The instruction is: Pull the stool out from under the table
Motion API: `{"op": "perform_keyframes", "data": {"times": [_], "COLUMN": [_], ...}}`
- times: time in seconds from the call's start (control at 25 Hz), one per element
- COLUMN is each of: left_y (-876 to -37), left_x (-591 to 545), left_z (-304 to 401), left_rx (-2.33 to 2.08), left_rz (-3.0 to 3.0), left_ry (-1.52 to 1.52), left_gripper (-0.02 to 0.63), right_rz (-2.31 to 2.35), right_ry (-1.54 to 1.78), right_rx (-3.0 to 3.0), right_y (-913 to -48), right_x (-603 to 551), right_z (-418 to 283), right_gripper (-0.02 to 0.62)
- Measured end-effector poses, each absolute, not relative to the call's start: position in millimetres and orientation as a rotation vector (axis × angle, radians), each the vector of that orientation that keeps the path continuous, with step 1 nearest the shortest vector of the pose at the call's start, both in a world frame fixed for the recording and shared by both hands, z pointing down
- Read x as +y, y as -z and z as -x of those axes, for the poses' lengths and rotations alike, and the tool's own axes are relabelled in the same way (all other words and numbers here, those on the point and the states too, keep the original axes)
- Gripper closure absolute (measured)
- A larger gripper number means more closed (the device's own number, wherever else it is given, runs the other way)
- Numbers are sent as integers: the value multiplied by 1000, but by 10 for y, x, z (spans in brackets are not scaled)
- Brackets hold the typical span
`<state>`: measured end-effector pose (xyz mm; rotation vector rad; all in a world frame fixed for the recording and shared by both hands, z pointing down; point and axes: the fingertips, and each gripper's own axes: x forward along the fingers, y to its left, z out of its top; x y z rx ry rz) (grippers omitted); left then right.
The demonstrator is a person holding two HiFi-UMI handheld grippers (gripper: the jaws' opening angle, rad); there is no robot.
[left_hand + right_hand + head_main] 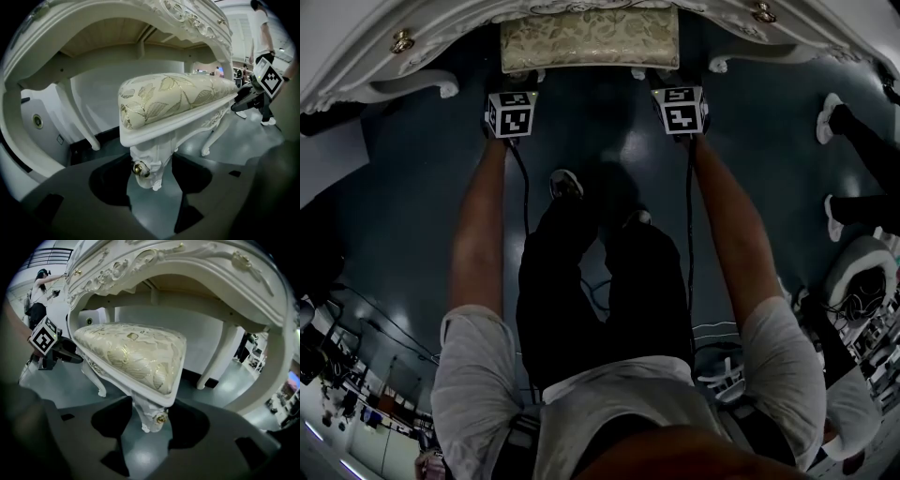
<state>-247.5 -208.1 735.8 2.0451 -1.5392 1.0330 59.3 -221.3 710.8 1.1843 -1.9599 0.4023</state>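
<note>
The stool, with a cream, leaf-patterned cushion (591, 39) and white carved legs, stands half under the ornate white table (375, 66). My left gripper (520, 82) is at its front left corner. In the left gripper view the jaws (152, 174) stand wide, with the carved leg (150, 157) and its gold stud between them, and the pads do not clearly press it. My right gripper (672, 82) is at the front right corner. There the pads (152, 422) sit against the other front leg (147, 411). Each gripper shows in the other's view.
The table's apron (117, 9) arches over the stool, and table legs (215, 362) stand behind it. My own legs and shoes (567, 183) are on the dark floor just behind the grippers. Another person's feet (839, 122) and a white chair (862, 272) are at the right.
</note>
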Motion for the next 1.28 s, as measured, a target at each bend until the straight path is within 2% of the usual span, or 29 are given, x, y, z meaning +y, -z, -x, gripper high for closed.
{"op": "perform_keyframes", "data": {"times": [1.28], "left_y": [-7345], "left_x": [-1790], "left_z": [2418], "left_rx": [-1498], "left_rz": [-1935], "left_ry": [-1035], "left_gripper": [330], "right_rz": [-1156], "right_ry": [-416], "right_rx": [-1955], "right_y": [-7119], "right_x": [-2061], "right_z": [-669], "right_gripper": [344]}}
